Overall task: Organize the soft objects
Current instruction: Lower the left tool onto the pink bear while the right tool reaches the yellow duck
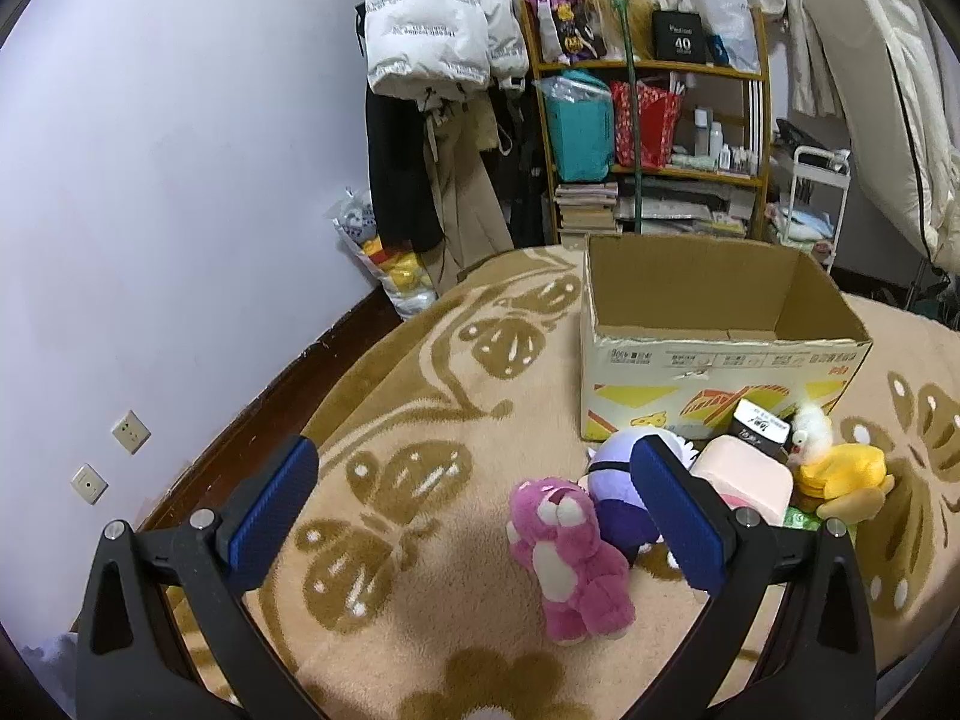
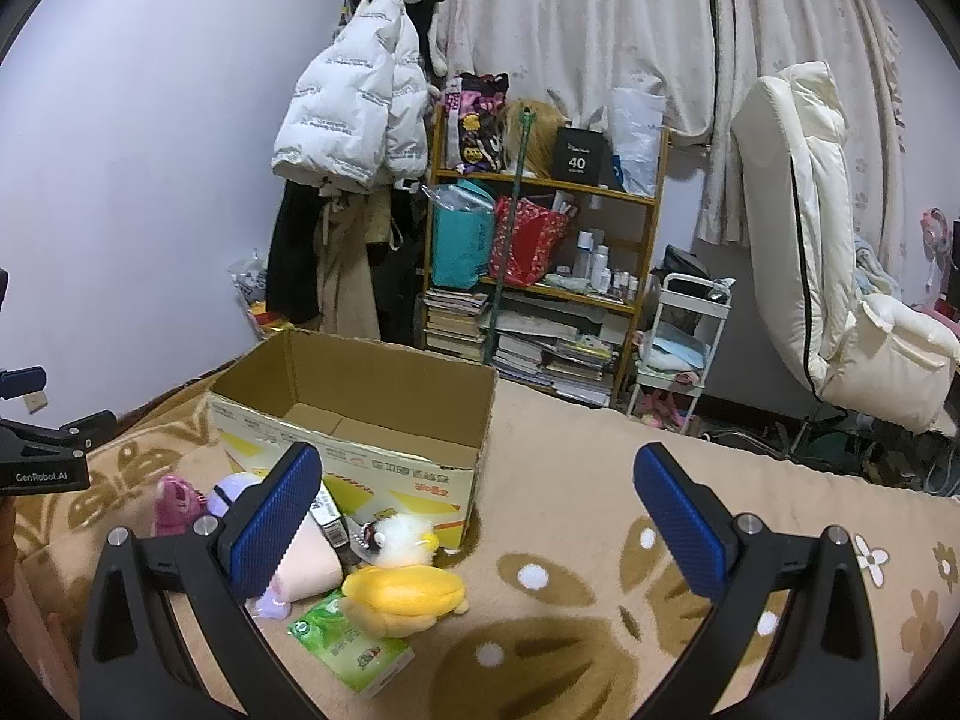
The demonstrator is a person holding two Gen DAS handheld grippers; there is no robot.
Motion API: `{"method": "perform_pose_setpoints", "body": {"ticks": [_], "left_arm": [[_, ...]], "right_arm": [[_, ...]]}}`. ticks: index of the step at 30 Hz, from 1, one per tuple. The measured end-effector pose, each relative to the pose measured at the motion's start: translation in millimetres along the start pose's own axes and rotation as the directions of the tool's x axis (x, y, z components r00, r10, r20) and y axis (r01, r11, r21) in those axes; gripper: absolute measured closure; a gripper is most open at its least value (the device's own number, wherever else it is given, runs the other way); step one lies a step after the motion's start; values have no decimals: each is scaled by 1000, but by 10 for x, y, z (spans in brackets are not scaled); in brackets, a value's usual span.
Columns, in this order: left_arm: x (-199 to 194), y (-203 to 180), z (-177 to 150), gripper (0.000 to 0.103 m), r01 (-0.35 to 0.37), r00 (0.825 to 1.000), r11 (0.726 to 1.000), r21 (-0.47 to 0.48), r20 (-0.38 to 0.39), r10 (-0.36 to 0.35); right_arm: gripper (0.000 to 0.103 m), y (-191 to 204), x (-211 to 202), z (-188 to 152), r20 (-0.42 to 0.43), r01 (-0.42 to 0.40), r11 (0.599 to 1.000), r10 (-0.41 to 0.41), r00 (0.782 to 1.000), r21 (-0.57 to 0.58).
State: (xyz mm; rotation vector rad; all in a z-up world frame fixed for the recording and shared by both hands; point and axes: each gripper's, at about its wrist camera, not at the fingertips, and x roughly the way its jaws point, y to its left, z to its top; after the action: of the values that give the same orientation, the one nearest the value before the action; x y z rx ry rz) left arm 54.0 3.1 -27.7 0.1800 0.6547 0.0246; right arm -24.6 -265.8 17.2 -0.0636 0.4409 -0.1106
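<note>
The left gripper [image 1: 474, 510] hangs with its blue-padded fingers spread wide and nothing between them, above a beige blanket [image 1: 420, 630] patterned with brown butterflies. The right gripper [image 2: 477, 516] is likewise released and bare, over the same blanket [image 2: 570, 648].

Nearest the left gripper sits a pink plush bear [image 1: 570, 558], fuzzy magenta with a pale belly and muzzle, leaning slightly toward the left. Just behind it, touching, is a rounded purple-and-white plush [image 1: 618, 480], partly hidden by the left gripper's right finger. Beside that lies a pale pink soft cushion-like object [image 1: 750, 480], and against it a yellow plush duck [image 1: 840, 474] with a fluffy white head, lying on its side. In the right wrist view the duck [image 2: 402, 588] lies close in front, resting partly on a green tissue pack [image 2: 354, 648] flat on the blanket; the pink object [image 2: 306, 564] is half covered by the right gripper's left finger, and the bear [image 2: 174, 504] peeks out further left. A black-and-white small box [image 1: 759, 429] stands wedged between the toys and the carton.

All these cluster against the front wall of an open cardboard box [image 1: 720, 360], printed yellow and red, its interior showing bare cardboard [image 2: 360, 414].

Beyond the bed stand a wooden shelf [image 1: 654, 120] crowded with bags, bottles and stacked books, a white puffer jacket [image 1: 432, 30] hanging over dark clothes, a white trolley [image 2: 684, 336], a cream reclining chair [image 2: 810, 240] and pale curtains [image 2: 600, 18]
</note>
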Motion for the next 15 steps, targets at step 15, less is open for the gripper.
{"method": "perform_pose_setpoints", "body": {"ticks": [15], "left_arm": [[621,-157,-54,1,25,976,1000,20,-215,-20]], "right_arm": [[0,217,677,-143,-140,-19,998,10,990,-62]]}}
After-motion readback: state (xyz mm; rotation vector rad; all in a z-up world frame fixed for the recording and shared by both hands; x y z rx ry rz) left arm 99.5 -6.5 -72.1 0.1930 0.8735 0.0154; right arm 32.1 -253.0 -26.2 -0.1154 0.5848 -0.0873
